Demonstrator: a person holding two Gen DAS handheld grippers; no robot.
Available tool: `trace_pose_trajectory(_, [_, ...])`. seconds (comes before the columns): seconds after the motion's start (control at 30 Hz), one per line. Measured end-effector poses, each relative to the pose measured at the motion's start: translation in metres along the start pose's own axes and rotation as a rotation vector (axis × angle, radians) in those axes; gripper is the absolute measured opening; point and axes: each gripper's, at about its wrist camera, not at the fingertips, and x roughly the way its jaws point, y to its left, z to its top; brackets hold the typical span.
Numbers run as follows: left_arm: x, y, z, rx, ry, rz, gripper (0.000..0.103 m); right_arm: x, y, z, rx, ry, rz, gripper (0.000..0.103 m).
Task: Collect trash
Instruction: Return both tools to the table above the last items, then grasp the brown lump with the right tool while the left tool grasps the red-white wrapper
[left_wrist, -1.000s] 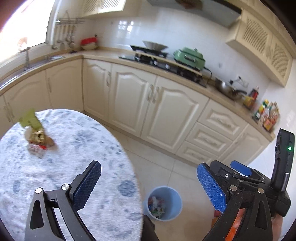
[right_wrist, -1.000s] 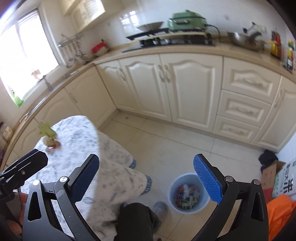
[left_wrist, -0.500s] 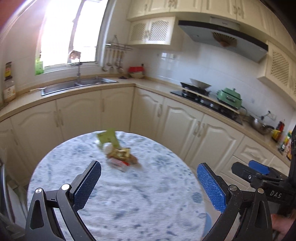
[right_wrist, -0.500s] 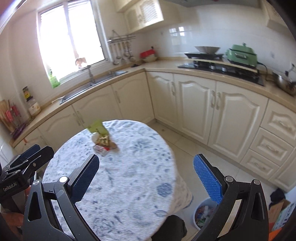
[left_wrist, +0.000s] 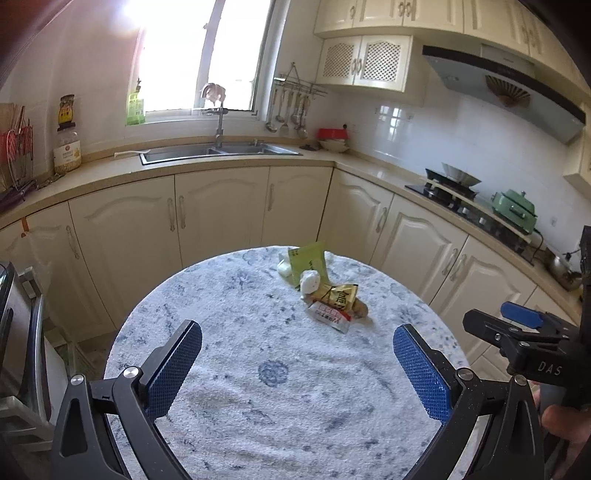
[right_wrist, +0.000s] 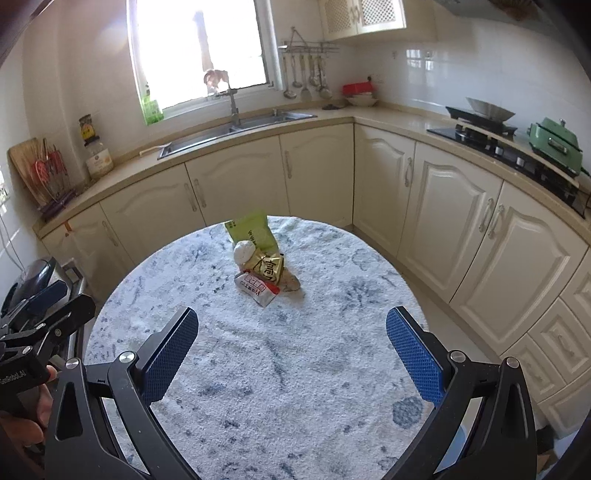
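Note:
A small heap of trash lies on the far half of the round table (left_wrist: 258, 369): a green packet (left_wrist: 308, 260), a white crumpled ball (left_wrist: 309, 280), a gold wrapper (left_wrist: 338, 295) and a red-and-white wrapper (left_wrist: 328, 315). The right wrist view shows the same green packet (right_wrist: 253, 230), white ball (right_wrist: 243, 251), gold wrapper (right_wrist: 267, 267) and red-and-white wrapper (right_wrist: 256, 288). My left gripper (left_wrist: 295, 360) is open and empty above the table's near part. My right gripper (right_wrist: 290, 350) is open and empty, beside it to the right. The bin is hidden.
Cream cabinets (left_wrist: 218, 210) with a sink (left_wrist: 218, 149) and a stove (left_wrist: 461, 188) curve behind the table. A metal appliance (left_wrist: 14, 332) stands at the table's left. The table (right_wrist: 295, 369) has a blue-patterned cloth.
Both grippers have swung from the blue bin on the floor round to the left and up, to face the table and its trash heap. Both stayed open and empty.

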Motion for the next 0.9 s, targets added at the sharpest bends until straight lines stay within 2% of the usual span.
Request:
trace_pose_trajectory(0.13, [0.039,0.007,0.017,-0.012,0.052,0.021,0.102,0.051,0.000,0.002,-0.030,0.060,0.012,0.102])
trace_pose_trajectory(0.4, [0.130,0.002,0.036,-0.009,0.156,0.046,0.102,0.162,-0.017,0.005,-0.038,0.207,0.013,0.082])
trace_pose_trajectory(0.6, [0.192,-0.012,0.039,0.002,0.219,0.043,0.102,0.214,-0.021,0.013,-0.068,0.239,0.026,0.070])
trace_pose_trajectory(0.73, [0.223,-0.022,0.039,0.022,0.254,0.041,0.102,0.230,-0.016,0.011,-0.114,0.244,0.038,0.052])
trace_pose_trajectory(0.77, [0.230,-0.025,0.040,0.028,0.263,0.040,0.102,0.230,-0.014,0.012,-0.124,0.238,0.047,0.040])
trace_pose_trajectory(0.87, [0.249,-0.033,0.041,0.043,0.279,0.037,0.102,0.226,-0.013,0.011,-0.130,0.225,0.085,0.019])
trace_pose_trajectory(0.9, [0.254,-0.035,0.041,0.047,0.281,0.033,0.102,0.225,-0.014,0.010,-0.127,0.223,0.091,0.019])
